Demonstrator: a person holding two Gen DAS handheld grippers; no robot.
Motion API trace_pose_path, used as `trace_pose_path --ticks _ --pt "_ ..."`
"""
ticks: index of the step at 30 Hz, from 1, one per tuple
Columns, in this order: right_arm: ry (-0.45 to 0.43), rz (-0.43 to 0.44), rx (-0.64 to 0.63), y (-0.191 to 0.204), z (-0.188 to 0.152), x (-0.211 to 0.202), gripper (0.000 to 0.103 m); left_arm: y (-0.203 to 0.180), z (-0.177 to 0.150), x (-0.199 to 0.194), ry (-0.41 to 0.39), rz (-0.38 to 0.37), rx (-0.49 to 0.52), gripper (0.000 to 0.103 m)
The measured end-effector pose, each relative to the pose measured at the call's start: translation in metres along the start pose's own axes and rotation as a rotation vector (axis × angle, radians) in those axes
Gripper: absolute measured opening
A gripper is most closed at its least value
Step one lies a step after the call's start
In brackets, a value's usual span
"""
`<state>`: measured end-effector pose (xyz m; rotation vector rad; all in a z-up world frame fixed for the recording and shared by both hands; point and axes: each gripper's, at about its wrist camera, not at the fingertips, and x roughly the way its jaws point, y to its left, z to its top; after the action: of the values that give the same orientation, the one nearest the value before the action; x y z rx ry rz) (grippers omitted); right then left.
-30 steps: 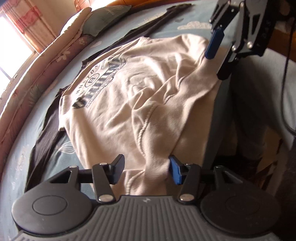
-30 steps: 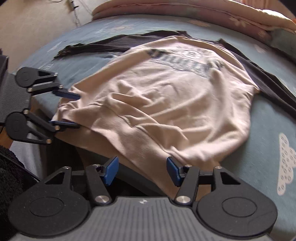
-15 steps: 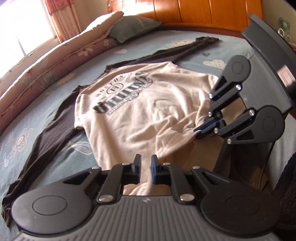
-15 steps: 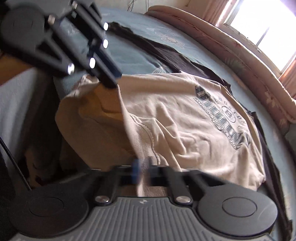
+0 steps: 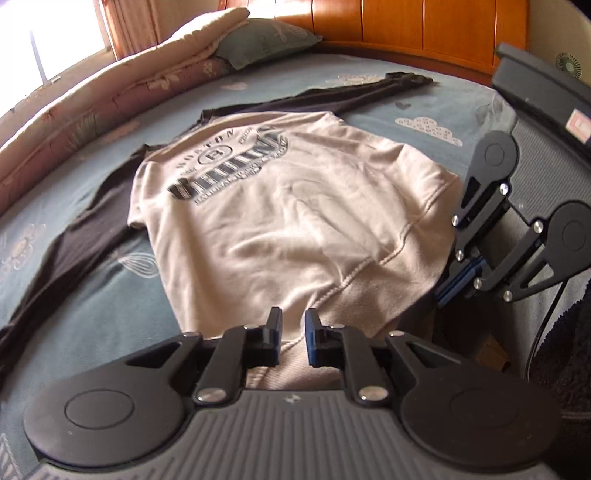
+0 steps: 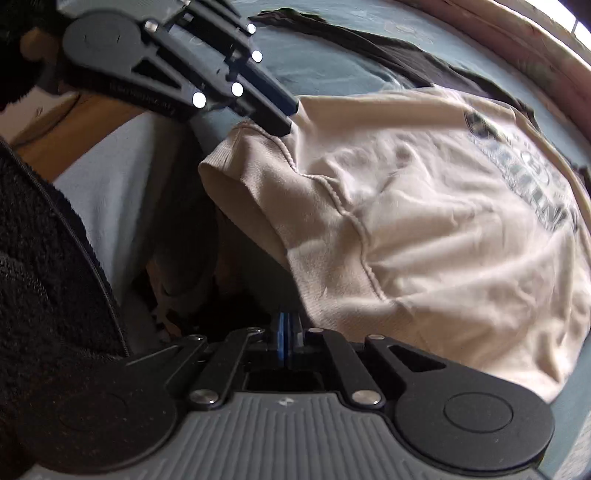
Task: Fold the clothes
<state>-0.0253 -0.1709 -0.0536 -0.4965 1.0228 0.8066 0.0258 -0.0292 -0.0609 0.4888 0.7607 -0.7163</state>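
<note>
— Where is the sweatshirt (image 5: 295, 221)?

— Spread print-side up on the blue bed (image 5: 110, 314), its ribbed hem hanging over the near edge. Both tools are at that hem.

— What lies around it?

— A dark long-sleeved shirt (image 5: 85, 243) is flat under it, with a sleeve running out to each side across the sheet. A rolled quilt (image 5: 92, 99) lines the far side of the bed below the window. A green pillow (image 5: 266, 40) sits at the quilt's end, against the wooden headboard (image 5: 424, 29). A small fan (image 5: 569, 64) stands beyond the corner.

— Anything in the way?

— The dark shirt's body is covered by the sweatshirt. A fuzzy black sleeve (image 6: 44, 240) fills the left of the right wrist view, and a thin cable (image 5: 546, 317) hangs beside the right gripper (image 6: 286, 338).

— And the tools?

— The left gripper (image 5: 293, 332) pinches one hem corner. Bunched ribbing fills the narrow gap between its fingers, and the jaws are opening a little. The right gripper's blue pads are pressed together at the other hem corner. The cloth reaches their tips, but I cannot tell whether any is caught between them.
</note>
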Motion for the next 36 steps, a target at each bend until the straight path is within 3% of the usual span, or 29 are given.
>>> trace_pose_path --ticks 3,4,5,6,8,11,15,19,26,31,36 --pt "-0.051 -0.025 0.04 -0.005 -0.004 -0.018 0.012 -0.004 0.002 0.011 0.015 0.0 0.016 0.014" --pt "-0.077 -0.044 0.068 -0.011 -0.006 -0.027 0.016 -0.005 0.002 0.015 0.03 -0.007 0.024 0.02" --pt "-0.102 -0.063 0.105 -0.017 -0.01 -0.037 0.025 -0.005 0.001 0.022 0.06 -0.019 0.029 0.031" --pt "-0.125 -0.088 0.146 -0.025 -0.016 -0.046 0.035 -0.005 -0.002 0.031 0.106 -0.03 0.035 0.036" --pt "-0.153 -0.161 0.237 -0.041 -0.031 -0.062 0.046 -0.007 -0.007 0.035 0.128 -0.031 0.039 0.036" --pt "-0.174 -0.252 0.411 -0.068 -0.064 -0.079 0.047 -0.01 -0.001 0.022 0.088 -0.038 0.058 0.035" --pt "-0.215 -0.291 0.666 -0.104 -0.111 -0.087 0.047 -0.014 0.024 0.011 0.016 -0.03 0.074 0.038" --pt "-0.174 -0.32 0.732 -0.114 -0.127 -0.069 0.047 -0.02 0.052 0.019 -0.02 -0.07 0.058 0.042" --pt "-0.255 -0.169 0.773 -0.117 -0.107 -0.049 0.049 -0.033 0.073 0.029 -0.054 -0.083 0.031 0.046" --pt "-0.344 -0.025 0.973 -0.138 -0.134 -0.048 0.05 -0.02 0.062 0.024 -0.053 -0.062 -0.069 0.05" --pt "-0.512 0.187 1.166 -0.149 -0.16 -0.053 0.055 -0.004 0.056 0.023 -0.059 -0.018 -0.152 0.051"
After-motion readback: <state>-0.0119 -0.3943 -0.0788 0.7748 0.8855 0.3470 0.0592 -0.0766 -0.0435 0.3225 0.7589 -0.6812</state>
